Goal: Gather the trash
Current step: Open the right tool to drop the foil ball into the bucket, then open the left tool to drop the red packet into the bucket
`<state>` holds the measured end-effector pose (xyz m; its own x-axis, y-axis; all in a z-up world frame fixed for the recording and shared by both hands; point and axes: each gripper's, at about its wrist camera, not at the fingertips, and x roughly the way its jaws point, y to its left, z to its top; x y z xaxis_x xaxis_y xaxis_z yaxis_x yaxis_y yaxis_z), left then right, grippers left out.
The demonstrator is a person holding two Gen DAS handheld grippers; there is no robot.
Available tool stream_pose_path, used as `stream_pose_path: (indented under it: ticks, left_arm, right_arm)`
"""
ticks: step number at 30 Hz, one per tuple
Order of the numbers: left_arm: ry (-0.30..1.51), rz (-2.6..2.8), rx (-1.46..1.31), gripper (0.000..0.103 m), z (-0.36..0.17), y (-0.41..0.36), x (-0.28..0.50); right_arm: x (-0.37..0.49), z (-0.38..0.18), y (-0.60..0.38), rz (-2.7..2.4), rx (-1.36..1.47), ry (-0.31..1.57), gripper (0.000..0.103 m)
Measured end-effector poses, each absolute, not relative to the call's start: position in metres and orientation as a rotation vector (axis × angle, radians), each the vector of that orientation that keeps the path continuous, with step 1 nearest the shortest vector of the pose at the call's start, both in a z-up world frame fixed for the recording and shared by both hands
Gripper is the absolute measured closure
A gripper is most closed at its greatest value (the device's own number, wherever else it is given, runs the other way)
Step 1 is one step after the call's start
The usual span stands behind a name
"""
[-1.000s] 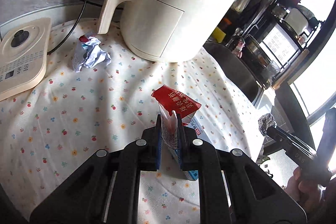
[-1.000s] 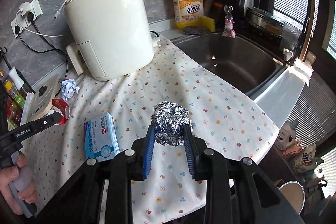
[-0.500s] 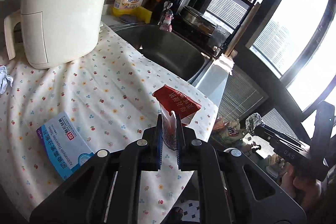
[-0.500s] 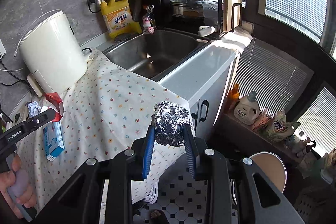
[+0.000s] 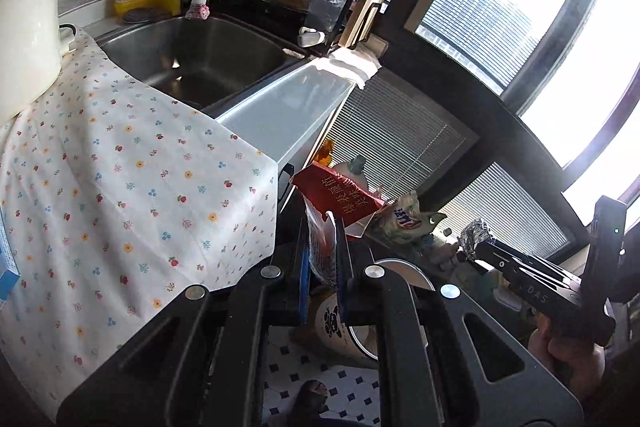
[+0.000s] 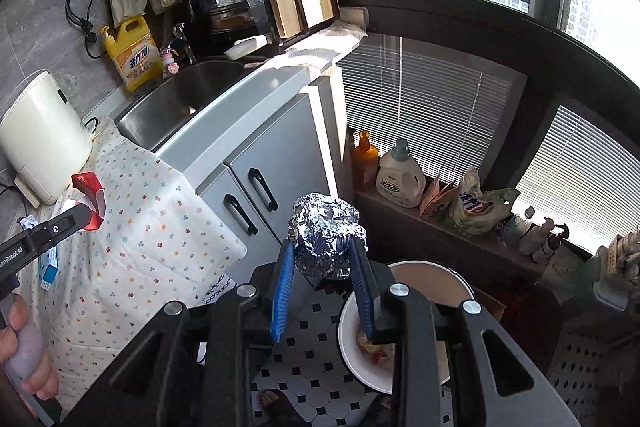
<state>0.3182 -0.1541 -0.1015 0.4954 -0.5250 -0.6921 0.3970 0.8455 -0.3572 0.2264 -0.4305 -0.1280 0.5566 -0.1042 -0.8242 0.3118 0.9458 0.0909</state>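
My left gripper [image 5: 323, 259] is shut on a red and white wrapper [image 5: 336, 197] with Chinese print, held out past the counter edge. It also shows in the right wrist view [image 6: 89, 187]. My right gripper [image 6: 325, 269] is shut on a crumpled foil ball [image 6: 325, 239], held above the floor near a white trash bin [image 6: 430, 275] that has some trash inside. In the left wrist view the foil ball [image 5: 474, 234] shows at right and the bin [image 5: 400, 269] lies just beyond my left fingers. A crumpled paper [image 6: 27, 223] lies on the counter by the left edge.
A floral cloth [image 5: 120, 195] covers the counter beside a steel sink [image 5: 208, 55]. A white appliance [image 6: 40, 143] and yellow detergent bottle [image 6: 134, 57] stand at the back. A blue box [image 6: 50, 265] lies on the cloth. Bottles and bags line the window ledge [image 6: 440, 199]. A foot [image 6: 276, 401] is on the tiled floor.
Both grippers have swung right, away from the counter and out over the floor toward the bin, each still holding its item.
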Motion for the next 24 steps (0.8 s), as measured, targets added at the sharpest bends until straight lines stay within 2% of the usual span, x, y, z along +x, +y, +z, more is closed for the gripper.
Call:
stream_pose_path:
  ticks: [5,7,8,24]
  left_arm:
    - [0.937,-0.587,-0.126,0.092,-0.115,-0.206,0.300]
    - [0.959,-0.594,-0.119,0.092,-0.123,-0.223,0.293]
    - [0.971,-0.598,-0.115,0.092,-0.127,-0.232,0.290]
    - [1.110,-0.756,-0.027,0.091,-0.170,-0.355,0.251]
  right_arm:
    - [0.204,-0.151,-0.478,-0.249,0.298,1.019,0.072]
    - [0.195,-0.156,-0.492,-0.250,0.309,1.020,0.039]
    - [0.190,-0.157,-0.499,-0.261,0.301,1.012,0.038]
    - [0.117,-0.151,-0.601,-0.407,0.367,0.991,0.038]
